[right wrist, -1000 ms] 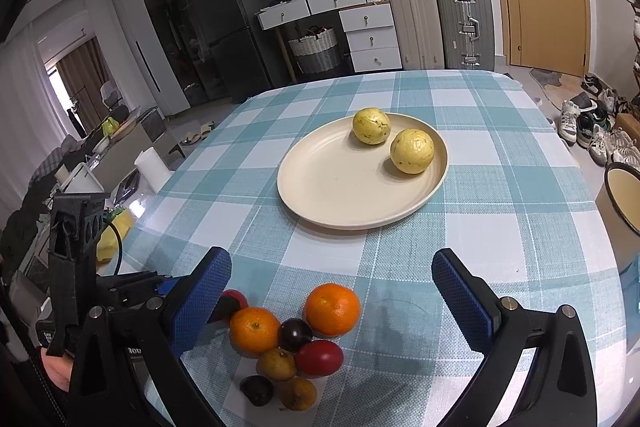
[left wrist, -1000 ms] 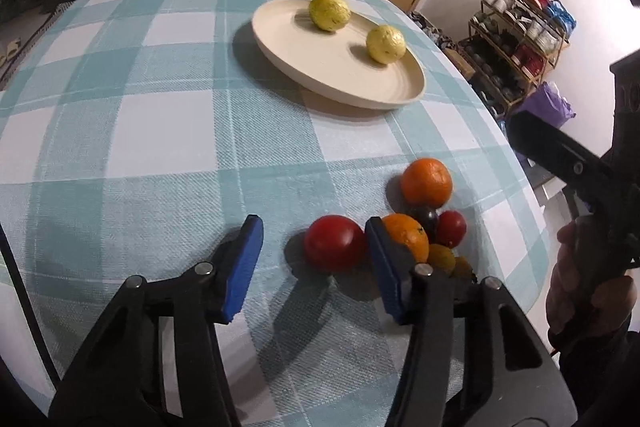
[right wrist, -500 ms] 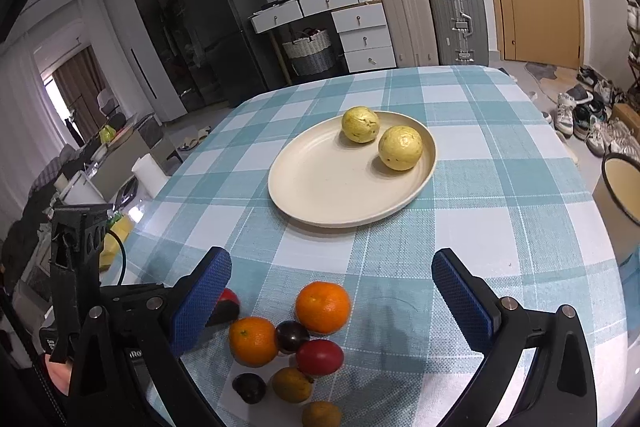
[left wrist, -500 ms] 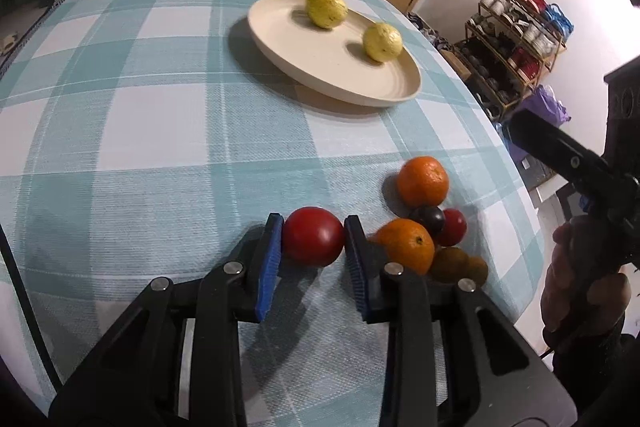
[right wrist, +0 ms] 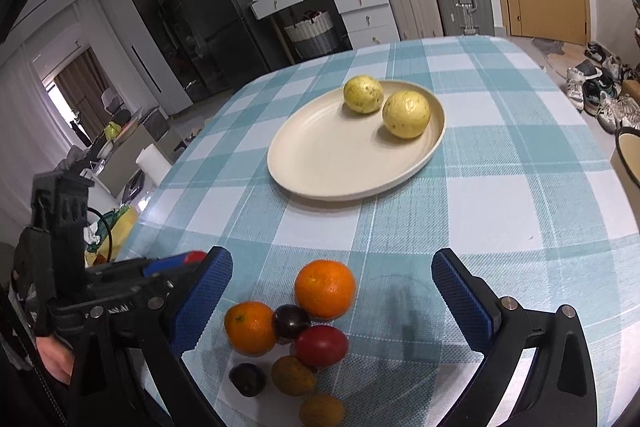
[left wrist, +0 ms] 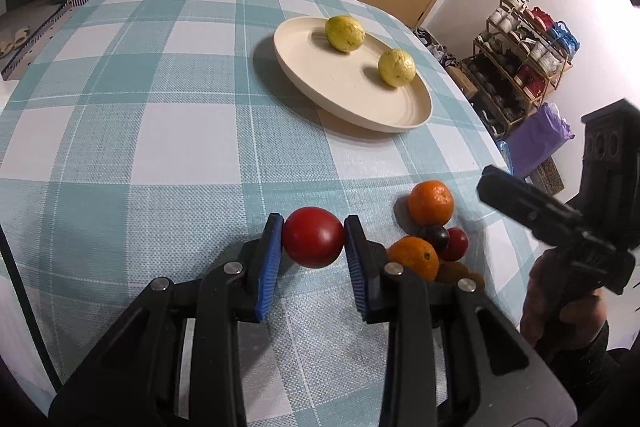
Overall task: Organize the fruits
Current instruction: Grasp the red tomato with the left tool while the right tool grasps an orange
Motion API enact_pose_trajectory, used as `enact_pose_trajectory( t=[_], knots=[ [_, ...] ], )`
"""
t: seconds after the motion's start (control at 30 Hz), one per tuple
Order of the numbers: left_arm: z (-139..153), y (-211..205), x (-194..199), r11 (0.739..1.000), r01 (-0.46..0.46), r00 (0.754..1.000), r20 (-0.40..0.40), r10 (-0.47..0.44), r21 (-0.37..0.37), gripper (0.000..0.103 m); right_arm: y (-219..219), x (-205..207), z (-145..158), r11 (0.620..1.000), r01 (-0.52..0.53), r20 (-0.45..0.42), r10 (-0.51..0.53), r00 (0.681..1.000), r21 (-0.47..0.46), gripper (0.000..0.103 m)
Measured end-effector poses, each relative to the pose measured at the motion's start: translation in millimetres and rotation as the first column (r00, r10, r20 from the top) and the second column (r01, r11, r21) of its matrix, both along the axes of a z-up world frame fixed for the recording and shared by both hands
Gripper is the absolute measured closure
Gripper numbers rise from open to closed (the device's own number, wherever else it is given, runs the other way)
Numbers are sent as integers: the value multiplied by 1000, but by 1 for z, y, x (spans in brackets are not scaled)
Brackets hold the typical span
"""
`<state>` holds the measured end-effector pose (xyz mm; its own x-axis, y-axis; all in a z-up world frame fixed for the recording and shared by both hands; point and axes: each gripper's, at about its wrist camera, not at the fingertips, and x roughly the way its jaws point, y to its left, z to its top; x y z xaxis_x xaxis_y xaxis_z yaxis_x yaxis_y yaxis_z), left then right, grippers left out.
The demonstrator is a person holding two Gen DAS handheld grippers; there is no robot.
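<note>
**Red fruit pinched in the left claw, plate waiting across the worktop**

A round red fruit (left wrist: 313, 237) is pinched between the blue pads of the left claw (left wrist: 314, 247), one pad pressed on each side at about its widest part. The jaws have just been closing, and the fruit now sits squarely between them. Whether it has been lifted clear of the checked cloth cannot be told for certain.

The step in hand is judged to be the carrying of this fruit to the cream plate (left wrist: 400, 119), which lies further along the worktop (left wrist: 160, 147), well apart from the claw. Two yellow fruits (left wrist: 345, 33) already rest on the plate's far side, so the bare near half is best aimed for. The grip should be kept even and gentle, since a smooth round fruit may slip or bruise. It should be raised straight up before being moved across, and set down low so that it does not roll off the shallow rim.

Just beside the left claw, on its right, a cluster of fruit (right wrist: 304, 331) remains on the cloth: two oranges, a dark plum, a smaller red fruit and some brownish ones. The right claw (right wrist: 332, 291) is held above this cluster with its jaws spread wide and nothing between them.
</note>
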<state>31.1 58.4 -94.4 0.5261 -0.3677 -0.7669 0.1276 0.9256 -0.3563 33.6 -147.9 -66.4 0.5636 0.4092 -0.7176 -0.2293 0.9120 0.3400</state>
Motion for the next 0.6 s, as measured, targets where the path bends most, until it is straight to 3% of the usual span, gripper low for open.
enact_pose_trajectory(
  t=[0.2, 0.27, 0.43, 0.6],
  knots=[
    [4, 6, -2, 1000, -15, 1000, 11, 15, -6, 75, 5, 3, -14, 1000, -7, -27, 7, 1000, -4, 3],
    [4, 6, -3, 1000, -13, 1000, 11, 13, -11, 75, 7, 5, -18, 1000, -13, -40, 13, 999, -8, 14],
    [4, 8, -3, 1000, -16, 1000, 10, 16, -17, 75, 12, 6, -25, 999, -26, -60, 25, 998, -18, 18],
    [2, 9, -1, 1000, -16, 1000, 1, 16, -19, 75, 17, 6, -27, 999, -37, -61, 35, 998, -39, 34]
  ],
)
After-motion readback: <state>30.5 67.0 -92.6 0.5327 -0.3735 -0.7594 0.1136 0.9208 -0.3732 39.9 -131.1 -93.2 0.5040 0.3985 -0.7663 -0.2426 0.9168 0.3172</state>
